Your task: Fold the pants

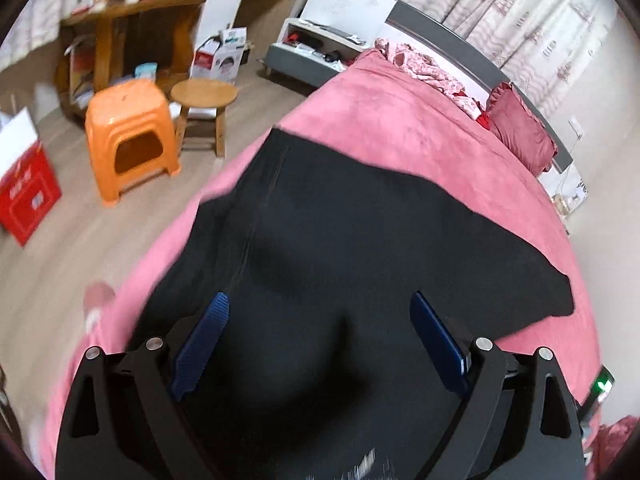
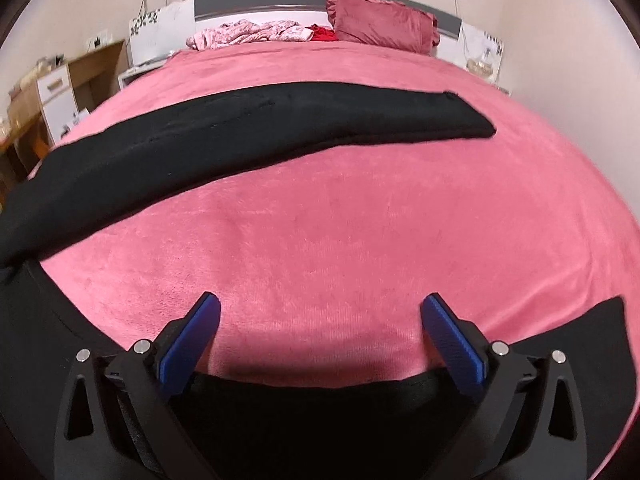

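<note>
Black pants (image 1: 344, 232) lie spread on a pink bedspread (image 1: 400, 128). My left gripper (image 1: 320, 308) is open and empty, hovering over the wide upper part of the pants. In the right wrist view one pant leg (image 2: 256, 128) stretches across the bedspread (image 2: 340, 220) from lower left to upper right, and the other leg (image 2: 320, 420) runs along the near edge under the gripper. My right gripper (image 2: 320, 312) is open and empty above bare bedspread between the two legs.
A red pillow (image 2: 380, 24) and crumpled pink clothes (image 2: 248, 34) lie at the headboard. Left of the bed on the floor stand an orange plastic stool (image 1: 128, 136), a round wooden stool (image 1: 204, 100), a red box (image 1: 24, 188) and a wooden desk (image 1: 132, 20).
</note>
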The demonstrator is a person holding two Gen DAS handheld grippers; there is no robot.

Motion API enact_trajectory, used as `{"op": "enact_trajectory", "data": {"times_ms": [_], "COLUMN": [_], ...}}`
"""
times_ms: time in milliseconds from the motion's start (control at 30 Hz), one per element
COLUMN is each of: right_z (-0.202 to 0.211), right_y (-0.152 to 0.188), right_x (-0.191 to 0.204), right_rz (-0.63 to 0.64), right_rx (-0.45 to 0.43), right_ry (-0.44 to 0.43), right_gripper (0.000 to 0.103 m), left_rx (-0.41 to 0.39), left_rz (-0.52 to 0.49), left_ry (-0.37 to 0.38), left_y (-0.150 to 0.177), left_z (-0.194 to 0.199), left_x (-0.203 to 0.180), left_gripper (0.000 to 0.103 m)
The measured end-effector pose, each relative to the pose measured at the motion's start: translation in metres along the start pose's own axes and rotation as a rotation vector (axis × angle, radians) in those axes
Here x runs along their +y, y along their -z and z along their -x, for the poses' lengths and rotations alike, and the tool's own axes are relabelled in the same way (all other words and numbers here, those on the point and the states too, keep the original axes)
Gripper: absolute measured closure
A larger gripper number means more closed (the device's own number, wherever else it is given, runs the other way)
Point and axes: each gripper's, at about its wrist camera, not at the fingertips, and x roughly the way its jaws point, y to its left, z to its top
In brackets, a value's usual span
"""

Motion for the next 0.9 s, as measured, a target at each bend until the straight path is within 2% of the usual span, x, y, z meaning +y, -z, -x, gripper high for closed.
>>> {"op": "enact_trajectory", "data": {"times_ms": [100, 233, 400, 533, 667, 800, 900], "right_z": [0.001, 0.008, 0.018, 0.018, 0.018, 0.018, 0.018], "right_y": [0.001, 0.002, 0.007, 0.008, 0.009, 0.009, 0.009], "right_x": [0.0, 0.006, 0.012, 0.014, 0.016, 0.016, 0.016], "right_rz": [0.005, 0.01, 0.001, 0.0, 0.001, 0.0, 0.001], "right_rx": [0.002, -0.003, -0.006, -0.009, -0.011, -0.01, -0.01], "right_ry": [0.008, 0.017, 0.007, 0.009, 0.015, 0.015, 0.016], "right_gripper": [0.002, 0.002, 0.002, 0.002, 0.002, 0.002, 0.002], "left_rx": [0.006, 0.034, -0.003, -0.022, -0.031, -0.008, 0.007], "left_rz": [-0.015, 0.019, 0.044, -0.034, -0.128, -0.215, -0.22], "left_ry": [-0.025, -0.067, -0.13, -0.218, -0.218, -0.267, -0.291], "left_y": [-0.026, -0.061, -0.096, -0.112, -0.118, -0.122, -0.123], "left_z": [-0.021, -0.051, -0.077, -0.097, -0.118, -0.143, -0.158], "left_x": [0.0, 0.008, 0.022, 0.022, 0.009, -0.002, -0.002], "left_gripper": [0.012, 0.012, 0.012, 0.012, 0.012, 0.012, 0.012]}}
